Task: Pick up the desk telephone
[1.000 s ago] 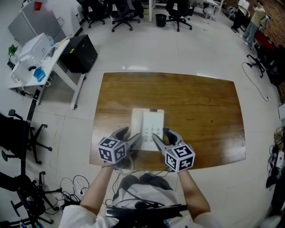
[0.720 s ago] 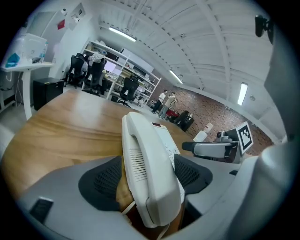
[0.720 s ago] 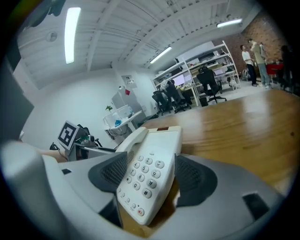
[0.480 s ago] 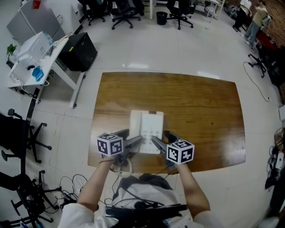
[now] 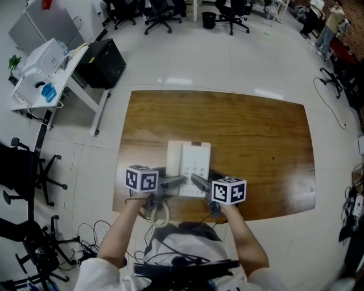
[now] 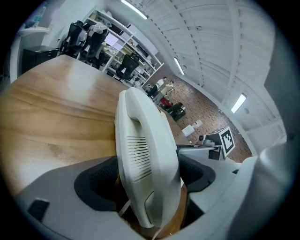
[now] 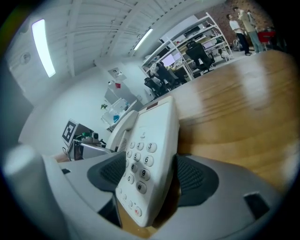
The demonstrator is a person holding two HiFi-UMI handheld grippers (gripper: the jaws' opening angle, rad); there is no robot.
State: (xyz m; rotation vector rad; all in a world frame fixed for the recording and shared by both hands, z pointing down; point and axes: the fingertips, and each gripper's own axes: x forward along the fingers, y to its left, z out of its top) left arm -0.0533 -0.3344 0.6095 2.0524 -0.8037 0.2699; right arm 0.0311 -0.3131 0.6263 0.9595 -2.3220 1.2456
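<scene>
The white desk telephone (image 5: 189, 162) lies on the wooden table (image 5: 256, 136) near its front edge, handset on its left side. My left gripper (image 5: 174, 182) reaches in at the phone's near left corner. In the left gripper view the handset (image 6: 145, 154) stands between the dark pads (image 6: 96, 180) with gaps on both sides. My right gripper (image 5: 199, 183) reaches in at the near right corner. The keypad body (image 7: 147, 164) sits between its pads (image 7: 197, 176), again with gaps. Both sets of jaws have just been opening and now stand wide.
The phone's coiled cord (image 5: 159, 213) hangs off the table's near edge. A white desk with a printer (image 5: 48, 68) and a black box (image 5: 102, 67) stand at the left. Office chairs (image 5: 159, 14) line the back, and cables (image 5: 94, 238) lie on the floor.
Both grippers have sunk toward the table's front edge and rolled, so their marker cubes sit more level. The telephone stays in the same place on the table.
</scene>
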